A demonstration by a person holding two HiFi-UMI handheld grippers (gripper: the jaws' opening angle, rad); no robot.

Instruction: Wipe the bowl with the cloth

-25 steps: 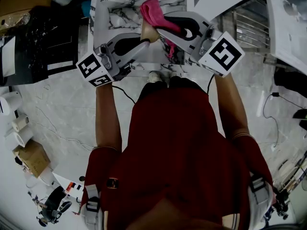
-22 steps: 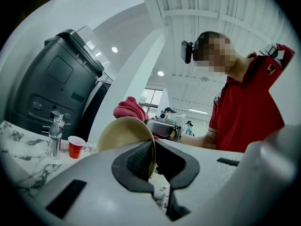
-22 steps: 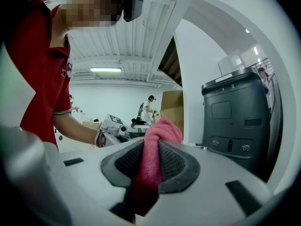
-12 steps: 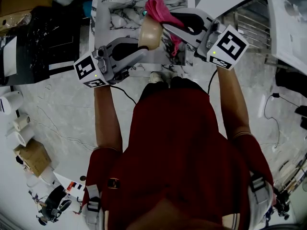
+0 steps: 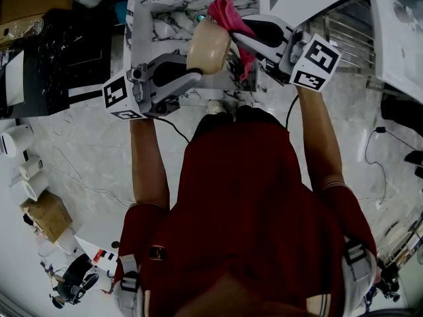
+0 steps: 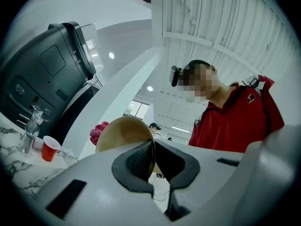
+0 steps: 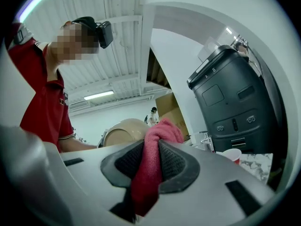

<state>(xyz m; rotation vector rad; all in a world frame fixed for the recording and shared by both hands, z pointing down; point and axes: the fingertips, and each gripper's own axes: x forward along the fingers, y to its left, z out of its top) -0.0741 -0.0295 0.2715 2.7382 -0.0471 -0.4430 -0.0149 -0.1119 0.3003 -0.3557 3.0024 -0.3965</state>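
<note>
The left hand-held gripper (image 6: 153, 161) is closed on the bowl (image 5: 208, 48). The bowl's thin wall is pinched edge-on between the two dark, mesh-textured pads. The bowl is round, smooth and tan with a matte finish. It is held off the bench (image 5: 158, 22) and tipped on its side just ahead of those jaws.

The right hand-held gripper (image 7: 149, 161) is clamped on the cloth (image 7: 150, 168), a soft, nubby pink fabric. One bunched lump bulges past the jaw tips and a loose tail hangs down behind them. In the head view that lump sits right at the bowl's far rim, between the two hand-held grippers; I cannot tell whether it actually touches.

Below both hand-held grippers lies the white bench, veined in grey like marble. Beyond the right jaws, to their right, stands a small red cup (image 7: 233, 154) and a rounded dark plastic machine (image 7: 230, 102).
</note>
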